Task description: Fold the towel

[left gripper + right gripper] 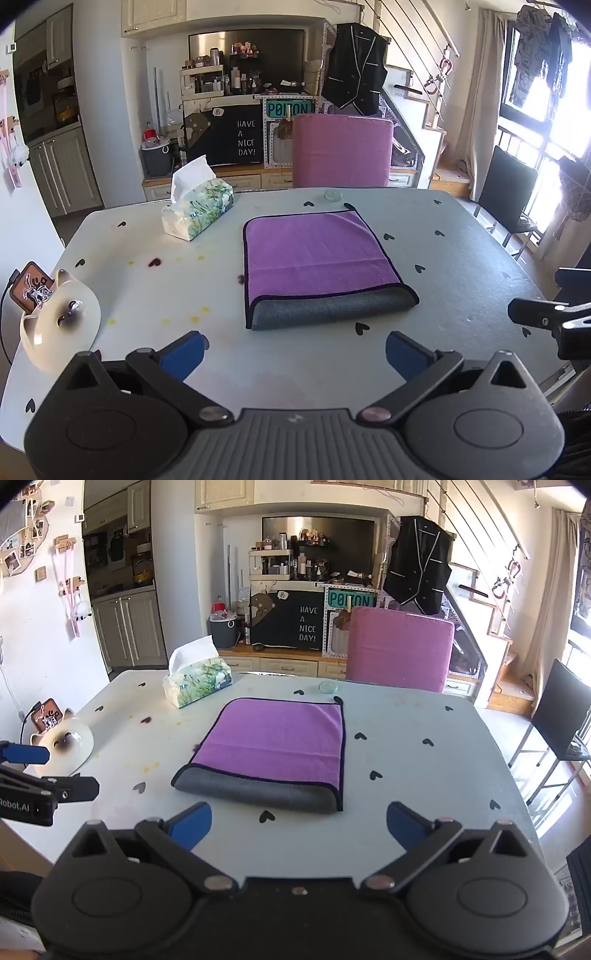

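A purple towel (317, 254) with a grey underside lies folded flat on the white table (461, 258); its grey fold edge faces me. It also shows in the right wrist view (273, 738). My left gripper (295, 354) is open and empty, hovering just short of the towel's near edge. My right gripper (299, 829) is open and empty, also just short of the near edge. The right gripper's tip shows at the right edge of the left wrist view (546, 317), and the left gripper shows at the left edge of the right wrist view (44, 782).
A tissue box (199, 210) stands at the back left. A white cat-shaped holder (62, 321) sits at the left edge. A small glass dish (333, 195) lies behind the towel. A pink chair (341, 151) stands behind the table, a black chair (509, 188) at right.
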Available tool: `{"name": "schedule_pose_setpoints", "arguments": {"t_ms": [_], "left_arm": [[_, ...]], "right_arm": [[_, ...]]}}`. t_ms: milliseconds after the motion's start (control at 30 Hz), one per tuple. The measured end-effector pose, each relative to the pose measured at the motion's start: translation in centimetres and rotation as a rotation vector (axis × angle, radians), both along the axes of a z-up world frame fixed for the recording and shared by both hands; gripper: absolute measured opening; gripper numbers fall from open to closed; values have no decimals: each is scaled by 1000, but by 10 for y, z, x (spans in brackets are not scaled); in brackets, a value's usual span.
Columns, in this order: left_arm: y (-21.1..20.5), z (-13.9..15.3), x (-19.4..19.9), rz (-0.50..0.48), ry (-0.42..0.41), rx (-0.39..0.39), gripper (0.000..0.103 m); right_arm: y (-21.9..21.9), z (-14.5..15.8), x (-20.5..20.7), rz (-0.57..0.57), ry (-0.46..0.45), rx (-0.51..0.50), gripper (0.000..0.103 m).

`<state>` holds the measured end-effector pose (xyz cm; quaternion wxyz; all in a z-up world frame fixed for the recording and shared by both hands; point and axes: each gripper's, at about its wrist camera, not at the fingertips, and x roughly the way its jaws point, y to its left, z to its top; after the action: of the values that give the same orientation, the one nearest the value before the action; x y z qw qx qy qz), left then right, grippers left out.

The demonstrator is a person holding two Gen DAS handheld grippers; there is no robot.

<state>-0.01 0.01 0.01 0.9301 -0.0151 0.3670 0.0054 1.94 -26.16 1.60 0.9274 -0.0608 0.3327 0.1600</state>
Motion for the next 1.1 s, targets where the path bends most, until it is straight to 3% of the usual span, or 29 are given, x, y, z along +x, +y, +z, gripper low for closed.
{"name": "schedule_pose_setpoints", "arguments": {"t_ms": [1100], "left_arm": [[-3, 0, 0, -1, 0, -1, 103]], "right_arm": [[3, -4, 0, 1, 8, 2, 101]]}}
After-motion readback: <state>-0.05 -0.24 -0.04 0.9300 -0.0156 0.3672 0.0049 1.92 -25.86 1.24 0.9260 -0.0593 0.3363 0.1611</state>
